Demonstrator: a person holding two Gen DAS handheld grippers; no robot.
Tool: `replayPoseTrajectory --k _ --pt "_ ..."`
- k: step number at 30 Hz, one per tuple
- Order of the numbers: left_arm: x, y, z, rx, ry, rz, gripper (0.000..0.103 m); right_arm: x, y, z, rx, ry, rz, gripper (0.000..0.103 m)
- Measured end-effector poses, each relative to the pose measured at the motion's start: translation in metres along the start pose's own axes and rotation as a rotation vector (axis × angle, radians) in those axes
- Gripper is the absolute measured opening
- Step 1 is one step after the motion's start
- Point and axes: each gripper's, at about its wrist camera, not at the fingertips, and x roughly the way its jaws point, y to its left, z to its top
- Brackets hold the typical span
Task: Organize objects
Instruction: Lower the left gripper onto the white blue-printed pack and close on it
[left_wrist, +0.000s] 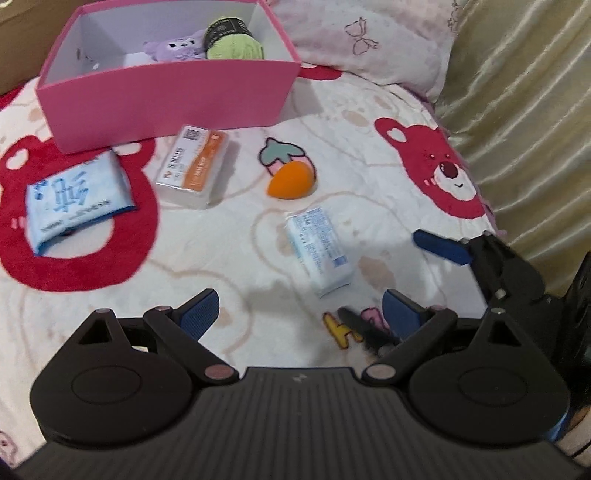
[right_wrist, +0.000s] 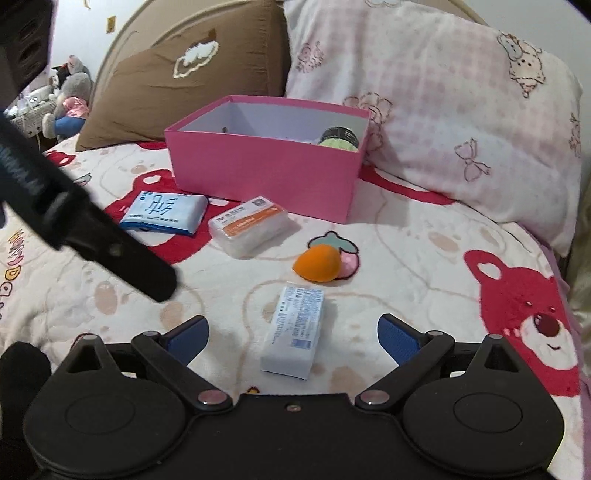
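Right gripper spread wide, white packet lying between its fingers, ungrasped. Left gripper open, empty. Risk: soft blanket gives, packet tips, pads snag fabric.

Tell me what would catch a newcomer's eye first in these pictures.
The pink box stands open at the far end of the bed, with a green yarn ball and a purple plush inside. On the bear-print blanket in front of it lie a bright orange sponge and three packets. The nearest, a white packet, sits between the open fingers of the right tool.
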Motion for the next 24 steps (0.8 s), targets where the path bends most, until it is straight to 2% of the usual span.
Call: replayPoseTrajectory --k 3,5,9,12,15,18,21,24 --pt "0.012 0.000 -0.004 -0.035 -0.014 -0.039 0.095 0.006 0.004 -0.010 -0.021 -0.026 0.001 0.098" --pt "0.019 0.000 -0.006 -0.035 -0.025 -0.057 0.094 0.012 0.001 -0.014 0.009 -0.020 0.022 0.097" --pt "0.032 -0.001 -0.009 -0.018 -0.056 -0.054 0.094 0.025 -0.004 -0.020 0.040 0.002 0.019 0.092" --pt "0.044 0.000 -0.008 -0.029 -0.048 -0.052 0.094 0.033 -0.008 -0.023 0.071 0.011 0.037 0.091" --pt "0.058 0.003 -0.007 -0.060 -0.012 -0.045 0.093 0.039 -0.011 -0.026 0.084 0.024 0.049 0.083" --pt "0.072 0.008 -0.008 -0.104 0.031 -0.054 0.092 0.044 -0.014 -0.029 0.106 0.022 0.060 0.082" --pt "0.077 0.011 -0.010 -0.122 0.014 -0.075 0.088 0.048 -0.015 -0.032 0.116 0.024 0.056 0.078" --pt "0.079 0.010 -0.011 -0.123 -0.033 -0.068 0.086 0.054 -0.016 -0.035 0.116 0.032 0.033 0.068"
